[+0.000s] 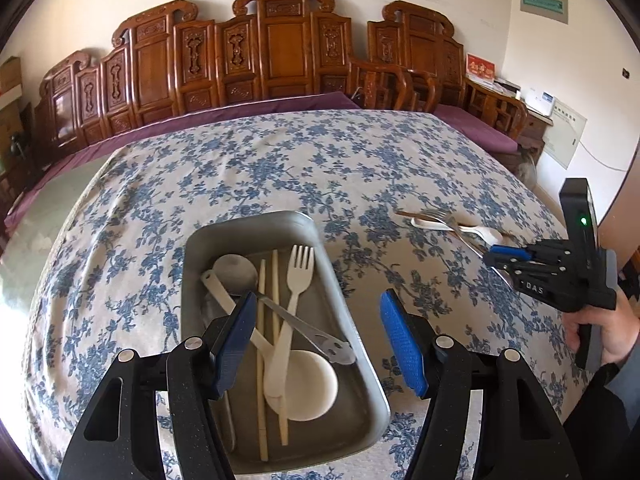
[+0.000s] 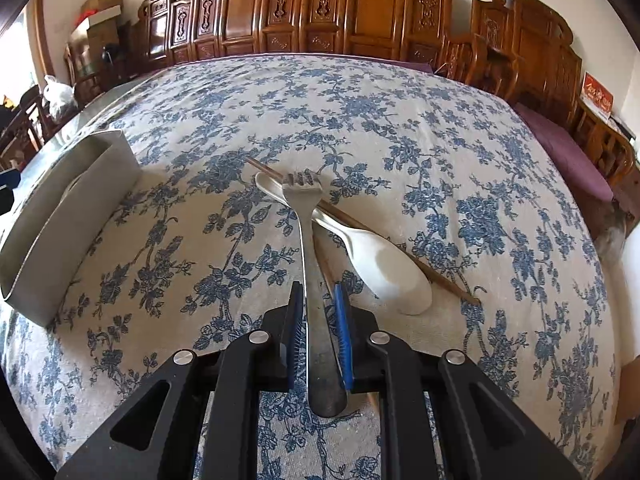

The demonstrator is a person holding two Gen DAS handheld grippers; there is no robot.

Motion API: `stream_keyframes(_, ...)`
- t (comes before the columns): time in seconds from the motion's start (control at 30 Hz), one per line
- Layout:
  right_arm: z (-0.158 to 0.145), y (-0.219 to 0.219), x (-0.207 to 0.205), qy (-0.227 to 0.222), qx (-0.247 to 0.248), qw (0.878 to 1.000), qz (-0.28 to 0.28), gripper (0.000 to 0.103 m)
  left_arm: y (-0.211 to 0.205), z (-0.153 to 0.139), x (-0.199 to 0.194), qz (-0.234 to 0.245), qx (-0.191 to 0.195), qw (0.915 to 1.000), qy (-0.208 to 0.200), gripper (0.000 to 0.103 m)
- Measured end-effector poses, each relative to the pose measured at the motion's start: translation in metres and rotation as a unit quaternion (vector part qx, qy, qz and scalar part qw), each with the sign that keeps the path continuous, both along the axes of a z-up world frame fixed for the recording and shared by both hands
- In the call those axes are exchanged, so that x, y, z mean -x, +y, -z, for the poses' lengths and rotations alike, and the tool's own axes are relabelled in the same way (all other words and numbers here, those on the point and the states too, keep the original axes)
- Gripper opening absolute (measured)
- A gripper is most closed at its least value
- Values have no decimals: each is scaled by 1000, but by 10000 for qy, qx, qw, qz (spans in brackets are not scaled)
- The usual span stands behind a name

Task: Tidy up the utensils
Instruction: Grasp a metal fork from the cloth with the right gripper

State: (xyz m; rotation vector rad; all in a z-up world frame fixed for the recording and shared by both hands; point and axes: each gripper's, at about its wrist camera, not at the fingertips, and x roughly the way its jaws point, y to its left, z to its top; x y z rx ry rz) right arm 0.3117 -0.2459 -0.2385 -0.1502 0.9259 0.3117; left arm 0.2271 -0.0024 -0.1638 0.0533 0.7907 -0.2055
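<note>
A grey metal tray lies on the floral tablecloth and holds a white plastic fork, a metal ladle, pale chopsticks and white spoons. My left gripper is open and empty just above the tray's near end. My right gripper is shut on the handle of a metal fork, which lies over a white spoon and brown chopsticks. The right gripper also shows in the left wrist view, right of the tray. The tray's wall shows at the right wrist view's left.
The table is covered by a blue floral cloth. Carved wooden benches with purple cushions stand behind it. The table's edge runs close on the right, by the person's hand.
</note>
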Motion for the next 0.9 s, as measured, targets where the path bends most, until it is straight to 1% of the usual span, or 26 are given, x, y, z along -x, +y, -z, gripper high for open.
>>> stream_keyframes(0.07,0,2,0,25,-21,10000,-55,18,-1,0,1,15,-7,10000,-6,61)
stream_keyframes(0.13,4,7,2,84,89,9998,-150,18,-2,1,1,26,-14,10000,0,61)
stream_keyframes(0.2,4,10,1,93,98,9998,-178,19,-1,2,0,19,-19,10000,11,61)
stream_keyframes(0.43,4,20,-18,65,133,9998,-152,19,-4,2,2,25,-27,10000,8,61)
stream_keyframes(0.53,5,23,-25,30,82,9999,-129,18,-7,3,3,42,-54,10000,-16,61)
stream_keyframes(0.57,6,23,-25,29,71,9999,-122,16,-8,2,4,46,-51,10000,-27,61)
stream_keyframes(0.6,5,23,-26,63,30,9999,-111,11,-9,2,5,53,-45,10000,-36,61)
stream_keyframes(0.63,5,23,-26,116,-8,9998,-132,9,-10,1,6,59,-42,10000,-50,61)
stream_keyframes(0.8,3,24,-16,230,-178,9990,-331,8,-22,1,8,80,-62,9999,-72,61)
stream_keyframes(0.9,-7,16,-7,151,-400,9985,-331,8,-30,0,9,85,-46,9999,-61,61)
